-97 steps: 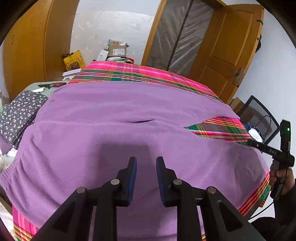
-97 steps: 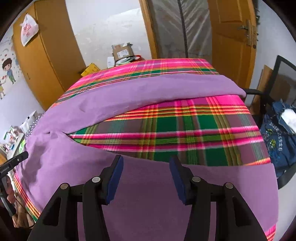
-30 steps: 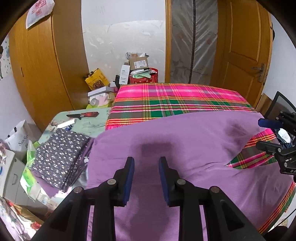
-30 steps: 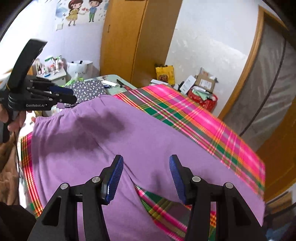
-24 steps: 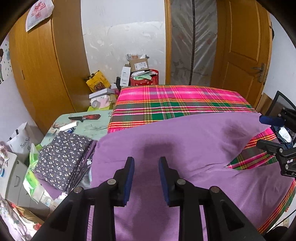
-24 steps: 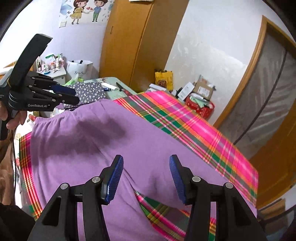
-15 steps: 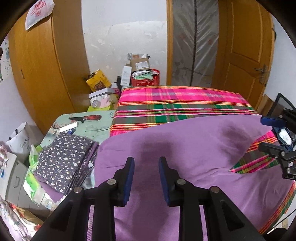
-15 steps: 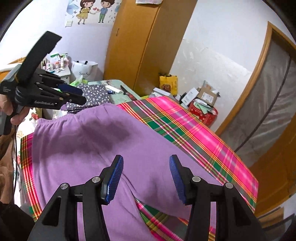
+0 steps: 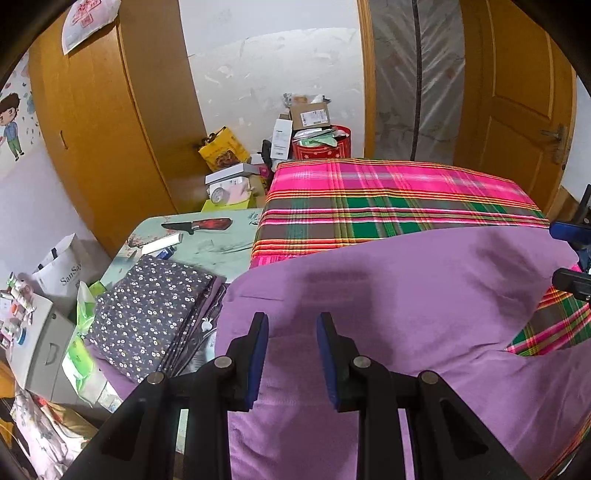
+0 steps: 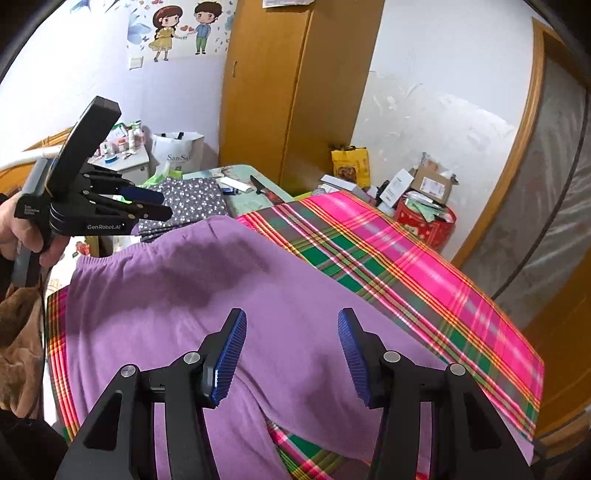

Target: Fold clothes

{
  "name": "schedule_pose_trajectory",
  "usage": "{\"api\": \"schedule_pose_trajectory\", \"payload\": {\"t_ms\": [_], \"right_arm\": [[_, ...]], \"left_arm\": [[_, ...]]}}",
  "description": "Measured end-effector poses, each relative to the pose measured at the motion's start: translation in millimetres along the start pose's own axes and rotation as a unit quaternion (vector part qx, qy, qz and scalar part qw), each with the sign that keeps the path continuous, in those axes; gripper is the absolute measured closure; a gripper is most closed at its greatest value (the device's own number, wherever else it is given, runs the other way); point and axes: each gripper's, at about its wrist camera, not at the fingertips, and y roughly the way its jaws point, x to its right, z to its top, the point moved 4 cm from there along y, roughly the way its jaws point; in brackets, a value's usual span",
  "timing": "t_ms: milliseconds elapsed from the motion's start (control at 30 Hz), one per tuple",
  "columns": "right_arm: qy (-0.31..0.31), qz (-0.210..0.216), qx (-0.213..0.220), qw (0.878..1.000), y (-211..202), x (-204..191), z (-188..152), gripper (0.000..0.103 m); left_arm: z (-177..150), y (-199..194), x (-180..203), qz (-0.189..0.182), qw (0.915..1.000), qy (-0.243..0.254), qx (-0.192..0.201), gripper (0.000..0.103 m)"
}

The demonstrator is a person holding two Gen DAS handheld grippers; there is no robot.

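Both grippers hang over the purple trousers (image 9: pixel 388 306), angled down, jaws parted, nothing between the pads. Left gripper (image 9: pixel 291 354): narrow gap, blue pads (image 9: pixel 258 354) over the cloth near its edge at 9 o'clock. Right gripper (image 10: pixel 291 358): wider gap, above the spot where the two legs split. In the right wrist view the left gripper shows at 10 o'clock, held in a hand (image 10: pixel 22 229), fingertips aimed toward the trousers' waistband (image 10: pixel 122 254); can't tell from here if it touches the cloth, likely not.

Trousers lie spread flat on a plaid cloth (image 9: pixel 369 199) in pink and green that covers the table; plaid shows bare at 12 o'clock and in a wedge between the legs. At 9 o'clock of the left view, a folded dotted garment (image 9: pixel 147 310) sits on a pale green side table (image 9: pixel 221 243) with a red-handled knife (image 9: pixel 203 225). Behind: wooden wardrobe (image 9: pixel 110 129), boxes and a red tin (image 9: pixel 321 147) on the floor, a wooden door (image 9: pixel 517 110) at 2 o'clock, a plastic-sheeted doorway beside it. Cartoon sticker (image 10: pixel 181 29) on the wall.
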Motion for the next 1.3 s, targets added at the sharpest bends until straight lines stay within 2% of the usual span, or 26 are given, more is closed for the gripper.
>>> {"api": "schedule_pose_trajectory", "payload": {"t_ms": [200, 333, 567, 867, 1067, 1300], "right_arm": [[0.008, 0.019, 0.011, 1.000, 16, 12, 4, 0.049], [-0.010, 0.030, 0.013, 0.999, 29, 14, 4, 0.049], [-0.008, 0.051, -0.013, 0.999, 60, 17, -2, 0.049], [0.019, 0.075, -0.054, 0.996, 96, 29, -12, 0.049], [0.014, 0.057, -0.078, 0.995, 115, 40, -9, 0.049], [0.007, 0.064, -0.093, 0.994, 140, 55, -2, 0.049]], "left_arm": [[4, 15, -6, 0.013, 0.9999, 0.008, 0.005, 0.075], [5, 28, -14, 0.027, 0.9996, 0.010, 0.004, 0.075], [4, 52, -26, 0.042, 0.9989, 0.012, -0.015, 0.075], [4, 76, -47, 0.022, 0.9990, -0.015, -0.037, 0.075], [5, 91, -61, 0.008, 0.9986, -0.022, -0.047, 0.075], [15, 109, -81, -0.028, 0.9976, -0.031, -0.054, 0.075]]}}
